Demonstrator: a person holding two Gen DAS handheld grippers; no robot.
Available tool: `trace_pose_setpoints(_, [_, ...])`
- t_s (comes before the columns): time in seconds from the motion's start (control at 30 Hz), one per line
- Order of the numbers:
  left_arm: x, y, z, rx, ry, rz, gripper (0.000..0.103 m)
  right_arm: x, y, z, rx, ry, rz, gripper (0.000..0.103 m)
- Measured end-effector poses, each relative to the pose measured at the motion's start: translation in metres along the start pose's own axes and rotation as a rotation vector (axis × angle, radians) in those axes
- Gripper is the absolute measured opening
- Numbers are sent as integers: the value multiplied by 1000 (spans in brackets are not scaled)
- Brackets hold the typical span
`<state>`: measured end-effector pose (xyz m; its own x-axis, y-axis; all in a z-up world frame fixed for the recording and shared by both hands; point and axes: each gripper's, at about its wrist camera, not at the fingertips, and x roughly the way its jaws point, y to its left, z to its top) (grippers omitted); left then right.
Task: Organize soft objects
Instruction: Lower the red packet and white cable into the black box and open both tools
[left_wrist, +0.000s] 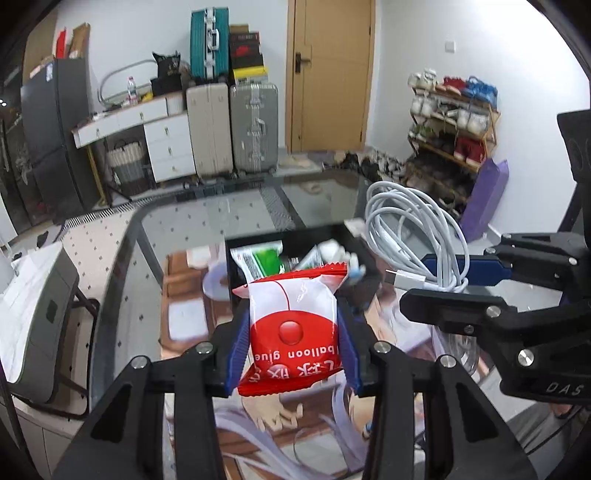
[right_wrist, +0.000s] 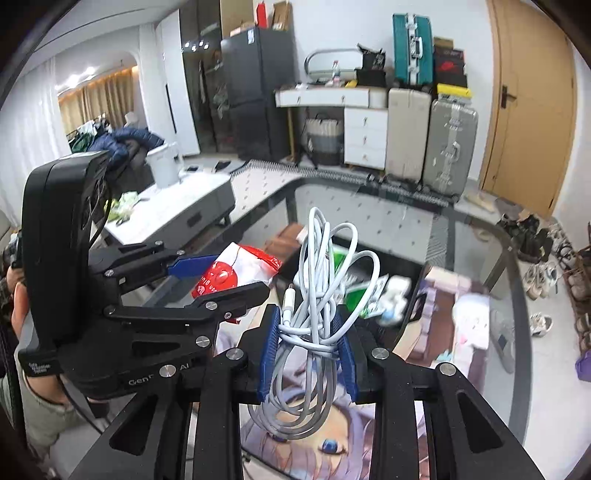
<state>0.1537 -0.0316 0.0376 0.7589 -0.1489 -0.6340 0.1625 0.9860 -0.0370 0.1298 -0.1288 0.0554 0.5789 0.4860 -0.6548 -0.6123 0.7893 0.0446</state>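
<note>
- While both grippers hang above the glass table (left_wrist: 155, 236), each one has something clamped between its blue pads
- Left gripper (left_wrist: 291, 343): its jaws are closed on a red and white packet (left_wrist: 293, 325) printed "balloon glue", pads pressing on the two sides, the packet upright with its crimped top edge pointing away from the camera
- Right gripper (right_wrist: 308, 347): its jaws are closed tight on a coiled white cable (right_wrist: 325, 280); loops rise above the pads and more hang below, and one plug end sticks out on the left of the bundle
- From the left wrist view the right gripper (left_wrist: 443, 277) sits to the right of the packet, with the cable (left_wrist: 413, 240) bunched at its tips
- From the right wrist view the left gripper (right_wrist: 221, 273) sits to the left with the packet (right_wrist: 236, 269) in it, and a hand (right_wrist: 18, 306) shows behind its body
- Beyond both grippers a black tray (left_wrist: 251, 242) rests on the table, holding a green and white sachet (left_wrist: 258, 260) and a small white object (left_wrist: 332, 251) that is too blurred to name
- Under the grippers lies a printed mat (right_wrist: 443, 317) with an anime drawing
- Behind the table stand suitcases (left_wrist: 232, 125) by a wooden door (left_wrist: 332, 74)
</note>
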Motion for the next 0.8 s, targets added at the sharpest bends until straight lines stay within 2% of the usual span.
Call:
trace_pose_setpoints(0.4, [11,10,39,-43,-135,45,42,11,-17,37,41,-126,-75,30])
trace_pose_setpoints(0.63, [38,15,50,-78,-142,86,42,41,-45,50,97,-145,-104,30])
trace_pose_setpoints(0.8, [62,20,50,-111,-124,94,42,72,-61,51,121,-128,-123,30])
